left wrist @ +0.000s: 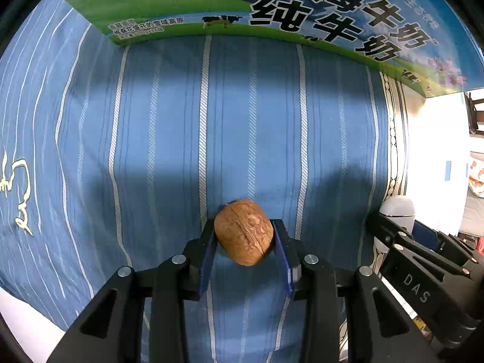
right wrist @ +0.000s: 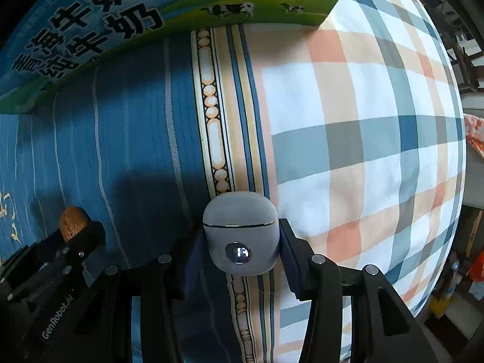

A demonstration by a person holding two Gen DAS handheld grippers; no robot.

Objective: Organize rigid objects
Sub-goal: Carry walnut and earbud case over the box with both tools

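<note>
Milk carton (left wrist: 272, 3): cut off at far edge.
Left gripper (left wrist: 244, 236): pinching walnut (left wrist: 243, 231) above striped cloth (left wrist: 169, 121).
Right gripper (right wrist: 241, 236): pinching grey case (right wrist: 240, 230).

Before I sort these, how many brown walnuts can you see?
1. The brown wrinkled walnut sits clamped in the left gripper, above the blue striped cloth. Others may be hidden.

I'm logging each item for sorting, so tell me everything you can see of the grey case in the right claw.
The case is a small rounded pebble shape of matte grey, plastic by its look, with a thin dark seam under its closed lid. A round dark window on its front shows lit digits, too blurred to read. It sits upright, clamped at both sides by the right claw, above the sheet.
</note>
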